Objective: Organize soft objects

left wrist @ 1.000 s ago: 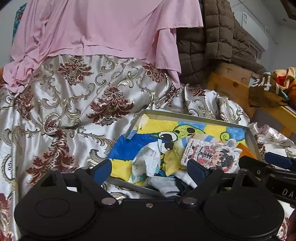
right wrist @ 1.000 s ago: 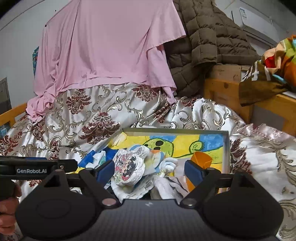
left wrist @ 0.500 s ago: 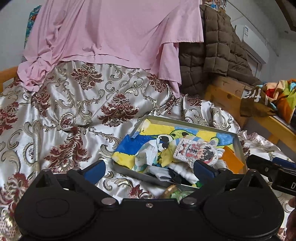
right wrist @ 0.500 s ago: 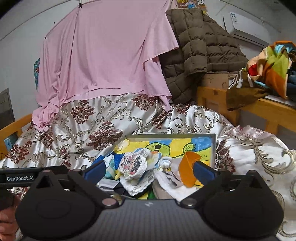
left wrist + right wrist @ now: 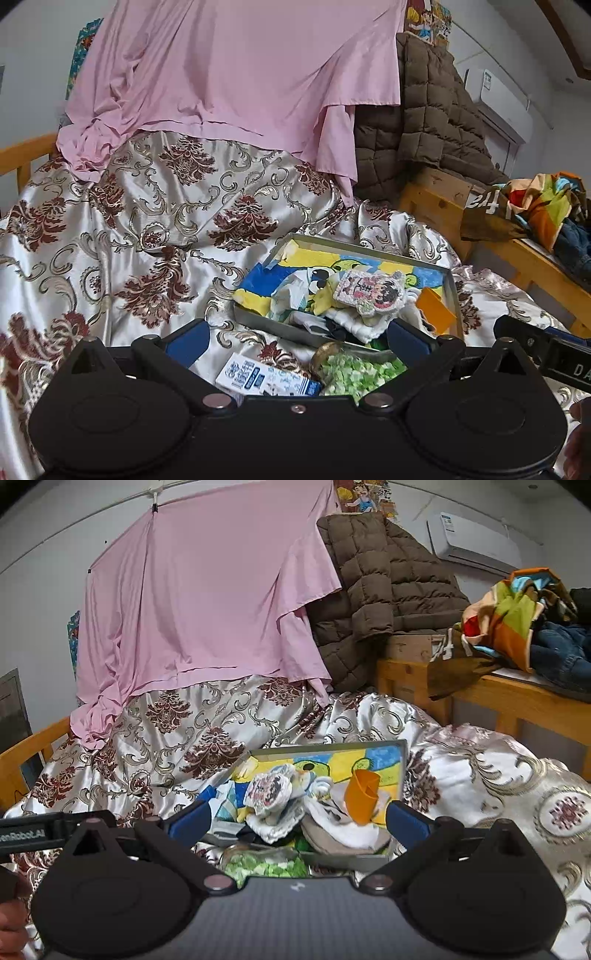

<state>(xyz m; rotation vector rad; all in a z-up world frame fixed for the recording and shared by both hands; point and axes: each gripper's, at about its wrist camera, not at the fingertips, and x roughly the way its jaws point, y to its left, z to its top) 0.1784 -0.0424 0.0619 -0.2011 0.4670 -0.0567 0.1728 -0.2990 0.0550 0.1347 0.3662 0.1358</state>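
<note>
A grey metal tray [image 5: 365, 247] lies on the patterned satin bedspread [image 5: 155, 236]. It holds a yellow and blue cartoon cloth [image 5: 317, 260], a plush patch with a cartoon face [image 5: 369, 293], white cloths [image 5: 354, 321] and an orange cup [image 5: 436, 310]. The tray also shows in the right wrist view [image 5: 403, 760], with the patch [image 5: 269, 792] and the cup [image 5: 364, 794]. My left gripper [image 5: 297, 341] is open and empty, in front of the tray's near edge. My right gripper [image 5: 297, 818] is open and empty, also before the tray.
A jar of green pieces [image 5: 354, 369] and a white and blue carton [image 5: 266, 380] lie before the tray. A pink sheet [image 5: 236, 81] and a brown quilted jacket [image 5: 417, 129] hang behind. A wooden bench [image 5: 517, 698] at right holds colourful clothes [image 5: 517, 613].
Both grippers have pulled back and up from the tray. The jar and the carton have come into view below it. Both stay open.
</note>
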